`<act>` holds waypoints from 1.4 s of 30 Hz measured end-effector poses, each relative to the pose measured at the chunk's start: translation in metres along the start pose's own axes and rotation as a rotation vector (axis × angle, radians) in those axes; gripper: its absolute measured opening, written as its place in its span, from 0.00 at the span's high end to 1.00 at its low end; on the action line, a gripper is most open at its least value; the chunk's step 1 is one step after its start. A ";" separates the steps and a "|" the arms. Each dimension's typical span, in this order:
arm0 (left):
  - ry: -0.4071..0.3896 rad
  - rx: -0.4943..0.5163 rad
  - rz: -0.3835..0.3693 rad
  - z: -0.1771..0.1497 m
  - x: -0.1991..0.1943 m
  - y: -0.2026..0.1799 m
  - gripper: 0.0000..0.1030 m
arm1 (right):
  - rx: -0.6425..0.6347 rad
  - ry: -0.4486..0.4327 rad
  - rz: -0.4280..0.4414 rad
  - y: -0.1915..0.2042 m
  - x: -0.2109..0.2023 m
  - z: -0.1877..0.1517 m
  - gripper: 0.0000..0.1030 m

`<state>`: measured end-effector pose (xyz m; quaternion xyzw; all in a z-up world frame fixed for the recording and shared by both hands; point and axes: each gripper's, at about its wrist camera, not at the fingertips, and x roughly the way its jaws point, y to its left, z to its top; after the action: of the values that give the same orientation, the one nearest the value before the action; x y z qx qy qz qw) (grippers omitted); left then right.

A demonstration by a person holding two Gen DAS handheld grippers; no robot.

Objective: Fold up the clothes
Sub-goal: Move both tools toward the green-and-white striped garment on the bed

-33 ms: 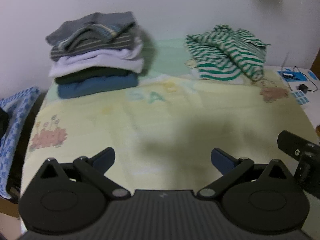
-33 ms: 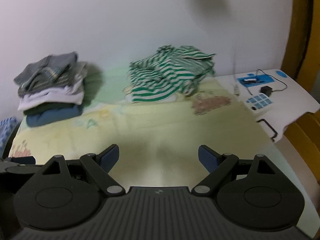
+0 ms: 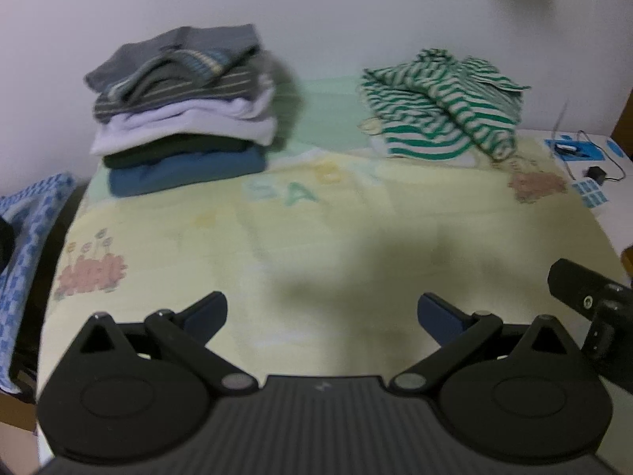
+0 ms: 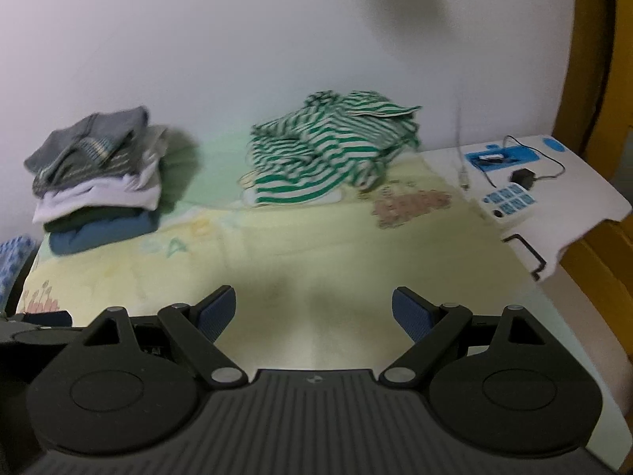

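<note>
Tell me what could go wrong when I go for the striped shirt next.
1. The green striped shirt lies crumpled, so a pinch may catch only one layer and drag it bunched.
2. It sits near the cable on the white side table; a wide right gripper sweep could snag it.
3. The folded stack leans unevenly; the left gripper brushing it might topple it.

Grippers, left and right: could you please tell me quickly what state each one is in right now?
Left gripper: open, holding nothing.
Right gripper: open, holding nothing.
</note>
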<state>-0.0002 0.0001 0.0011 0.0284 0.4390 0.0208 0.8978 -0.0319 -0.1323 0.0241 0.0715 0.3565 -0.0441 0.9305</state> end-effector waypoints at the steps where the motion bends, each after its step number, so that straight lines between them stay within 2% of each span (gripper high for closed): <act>1: -0.001 -0.002 -0.001 0.000 -0.001 0.000 0.01 | -0.003 -0.003 0.001 -0.002 0.001 0.000 0.15; 7: -0.038 0.022 0.044 0.006 -0.014 -0.001 0.01 | -0.038 -0.062 -0.025 -0.021 -0.005 0.003 0.17; 10: -0.045 0.040 0.041 0.014 -0.012 -0.045 0.01 | -0.008 -0.046 -0.005 -0.050 -0.007 0.013 0.17; 13: -0.051 0.047 0.021 0.012 -0.011 -0.077 0.01 | 0.016 -0.010 -0.010 -0.058 -0.003 0.029 0.17; 16: -0.045 0.065 -0.028 0.013 -0.016 -0.071 0.01 | 0.017 -0.005 -0.012 -0.060 -0.004 0.031 0.17; 19: -0.042 0.063 -0.051 0.013 -0.017 -0.074 0.01 | 0.034 -0.027 -0.014 -0.064 -0.007 0.018 0.17; 28: -0.029 0.051 -0.060 0.013 -0.019 -0.077 0.01 | 0.055 -0.028 -0.011 -0.074 0.000 0.017 0.17; 42: -0.012 0.096 -0.082 0.014 -0.011 -0.083 0.01 | 0.078 -0.010 -0.034 -0.072 0.007 0.010 0.17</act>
<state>0.0050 -0.0836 0.0129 0.0533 0.4349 -0.0372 0.8981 -0.0299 -0.2052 0.0196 0.1015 0.3510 -0.0740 0.9279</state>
